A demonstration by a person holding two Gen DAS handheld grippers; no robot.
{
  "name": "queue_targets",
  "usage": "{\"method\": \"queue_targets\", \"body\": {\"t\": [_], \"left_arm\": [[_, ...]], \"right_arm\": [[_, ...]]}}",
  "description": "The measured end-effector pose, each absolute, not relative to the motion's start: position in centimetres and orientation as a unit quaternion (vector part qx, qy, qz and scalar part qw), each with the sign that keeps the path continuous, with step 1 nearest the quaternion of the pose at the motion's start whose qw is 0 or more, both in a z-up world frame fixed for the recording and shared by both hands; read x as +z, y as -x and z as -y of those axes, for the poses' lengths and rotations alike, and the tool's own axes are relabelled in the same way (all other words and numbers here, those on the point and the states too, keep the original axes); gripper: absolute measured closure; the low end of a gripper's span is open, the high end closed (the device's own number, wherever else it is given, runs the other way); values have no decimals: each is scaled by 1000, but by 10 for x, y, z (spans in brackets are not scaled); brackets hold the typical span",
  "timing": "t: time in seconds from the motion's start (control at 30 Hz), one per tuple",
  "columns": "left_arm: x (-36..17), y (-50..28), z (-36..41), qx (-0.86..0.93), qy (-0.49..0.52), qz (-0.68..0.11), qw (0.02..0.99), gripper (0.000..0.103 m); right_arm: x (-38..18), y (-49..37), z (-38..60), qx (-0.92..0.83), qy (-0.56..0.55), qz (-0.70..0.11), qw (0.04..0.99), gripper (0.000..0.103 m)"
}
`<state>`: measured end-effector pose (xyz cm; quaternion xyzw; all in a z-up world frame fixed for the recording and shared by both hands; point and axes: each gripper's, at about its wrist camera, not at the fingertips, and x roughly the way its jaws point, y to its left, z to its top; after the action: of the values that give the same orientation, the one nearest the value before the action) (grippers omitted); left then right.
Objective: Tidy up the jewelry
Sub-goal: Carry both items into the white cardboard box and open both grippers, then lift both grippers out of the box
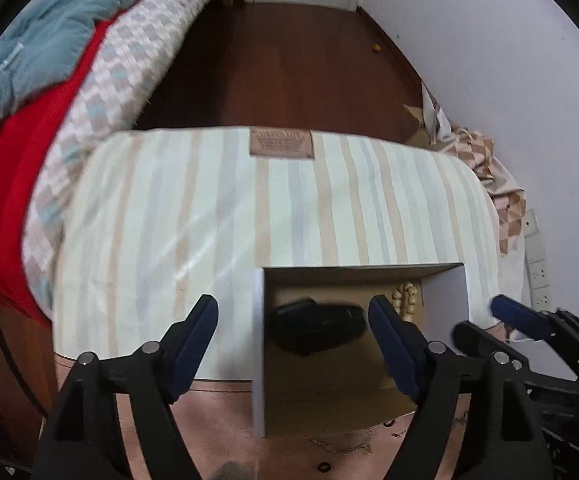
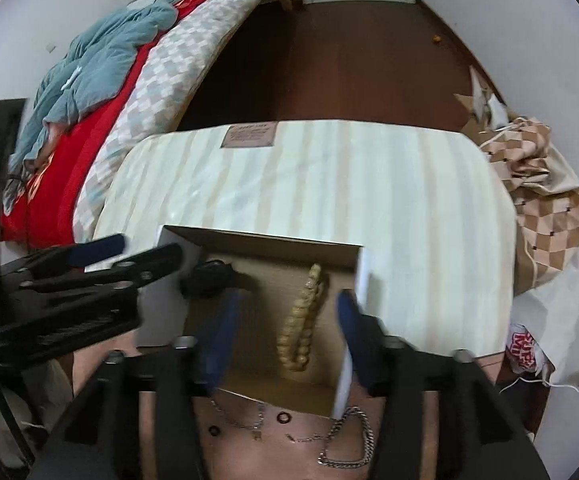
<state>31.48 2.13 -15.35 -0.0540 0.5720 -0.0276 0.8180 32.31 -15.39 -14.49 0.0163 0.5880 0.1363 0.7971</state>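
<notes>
Chains lie nearest in the right wrist view: a heavy silver link bracelet [image 2: 345,436] and a thinner silver necklace [image 2: 241,416] rest on the pinkish tabletop [image 2: 249,452], with small dark rings [image 2: 283,417] between them, all just in front of an open cardboard box [image 2: 353,252]. The right gripper [image 2: 285,340] hangs over the box with its jaws apart and nothing between the blue pads; a string of cream beads [image 2: 299,332] lies on the box floor below the gap. A black bracelet-like object [image 2: 209,276] sits in the box's left part, blurred. The left gripper [image 1: 293,344] also points down, jaws wide apart and empty, one blue pad over the striped cloth [image 1: 209,208], the other over the box interior near the black object [image 1: 317,328] and the beads [image 1: 407,300]. The striped cloth covers the tabletop behind the box and carries a brown label [image 1: 281,143] at its far edge. Beyond lie dark wooden floor [image 1: 289,60], a bed [image 1: 129,60] with red and blue bedding at left, and a checked bag [image 2: 537,200] against the wall at right.
</notes>
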Motion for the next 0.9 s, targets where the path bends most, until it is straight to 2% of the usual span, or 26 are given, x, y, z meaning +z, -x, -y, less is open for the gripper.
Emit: {"method": "queue_targets", "body": {"t": [0.03, 0.07, 0.1, 0.13, 0.2, 0.23, 0.5, 0.9], "left_arm": [[-150, -312, -22, -21, 47, -566, 823, 26], [-147, -309, -23, -12, 39, -559, 828, 19], [-146, -306, -24, -4, 32, -553, 833, 6], [-145, -302, -24, 4, 24, -548, 836, 1], [-145, -293, -24, 20, 8, -540, 842, 0], [-146, -288, -25, 26, 2, -538, 843, 0], [-156, -258, -30, 55, -16, -530, 846, 0], [-128, -213, -34, 79, -12, -489, 869, 0]], "right_arm": [[-143, -320, 155, 126, -3, -584, 802, 45], [-143, -316, 156, 114, 12, -582, 805, 45], [-142, -315, 157, 102, 22, -581, 807, 40], [-143, -311, 158, 87, 33, -581, 809, 35], [-146, -303, 160, 74, 42, -583, 808, 10], [-151, -298, 160, 66, 44, -588, 805, 7], [-168, -271, 157, 41, 47, -592, 803, 6], [-135, -236, 156, 21, 40, -557, 829, 6]]}}
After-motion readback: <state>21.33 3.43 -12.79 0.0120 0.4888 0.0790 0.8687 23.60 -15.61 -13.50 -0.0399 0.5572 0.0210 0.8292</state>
